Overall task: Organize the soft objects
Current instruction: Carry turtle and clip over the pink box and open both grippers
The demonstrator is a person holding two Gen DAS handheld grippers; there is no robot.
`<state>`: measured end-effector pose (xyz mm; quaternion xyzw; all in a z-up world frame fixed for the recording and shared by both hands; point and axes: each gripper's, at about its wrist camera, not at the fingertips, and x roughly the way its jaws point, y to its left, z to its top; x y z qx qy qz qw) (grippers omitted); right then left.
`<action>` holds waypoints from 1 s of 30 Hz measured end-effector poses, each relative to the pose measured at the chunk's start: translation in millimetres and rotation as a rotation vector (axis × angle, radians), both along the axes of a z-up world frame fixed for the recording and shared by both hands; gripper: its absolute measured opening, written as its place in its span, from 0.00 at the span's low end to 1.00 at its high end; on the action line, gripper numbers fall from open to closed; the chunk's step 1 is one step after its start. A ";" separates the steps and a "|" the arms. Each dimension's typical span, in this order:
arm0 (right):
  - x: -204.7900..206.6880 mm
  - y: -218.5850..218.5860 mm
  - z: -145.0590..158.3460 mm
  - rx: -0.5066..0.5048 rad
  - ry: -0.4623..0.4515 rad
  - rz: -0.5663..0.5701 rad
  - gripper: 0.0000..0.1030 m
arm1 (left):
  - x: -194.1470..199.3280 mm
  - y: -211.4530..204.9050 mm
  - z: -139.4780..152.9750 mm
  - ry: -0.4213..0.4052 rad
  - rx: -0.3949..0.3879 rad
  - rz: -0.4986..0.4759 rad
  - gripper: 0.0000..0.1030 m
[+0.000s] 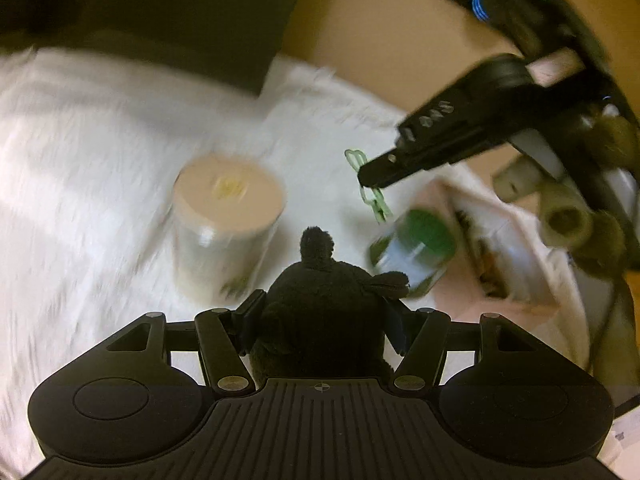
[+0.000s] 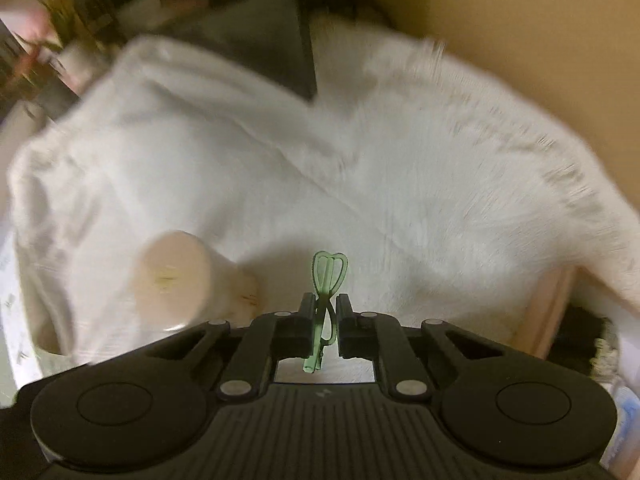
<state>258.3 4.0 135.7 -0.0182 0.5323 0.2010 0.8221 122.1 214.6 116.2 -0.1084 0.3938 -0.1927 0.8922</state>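
My left gripper (image 1: 320, 300) is shut on a black plush toy (image 1: 316, 304), whose ear sticks up above the fingers. My right gripper (image 2: 324, 312) is shut on a green plastic clip (image 2: 326, 300); it also shows in the left wrist view (image 1: 370, 172) at the upper right, with the clip (image 1: 368, 188) hanging from its tip above the white furry blanket (image 1: 100, 152). A wrapped roll of tissue (image 1: 224, 224) stands on the blanket left of the plush toy; it shows in the right wrist view (image 2: 176, 284) too.
A green-and-white package (image 1: 416, 252) and a flat printed packet (image 1: 484, 256) lie on the blanket to the right. A dark panel (image 2: 272, 32) stands behind the blanket. The tan wall (image 2: 520, 20) is at the back right. Clutter (image 2: 60, 20) fills the far left.
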 end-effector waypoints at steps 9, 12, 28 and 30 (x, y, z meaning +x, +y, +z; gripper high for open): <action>-80.8 -109.4 115.5 0.105 -0.285 -0.148 0.10 | 35.6 -71.1 93.1 -0.222 -0.016 -0.132 0.64; -110.7 -159.7 131.8 0.083 -0.367 -0.267 0.10 | 49.6 -113.0 111.3 -0.252 -0.036 -0.231 0.64; -93.6 -243.1 -46.2 0.013 -0.184 -0.541 0.10 | 174.7 -299.5 -32.1 0.229 0.054 -0.492 0.74; -89.8 -239.8 -61.4 -0.007 -0.167 -0.540 0.10 | 177.7 -311.4 -37.3 0.208 0.106 -0.518 0.83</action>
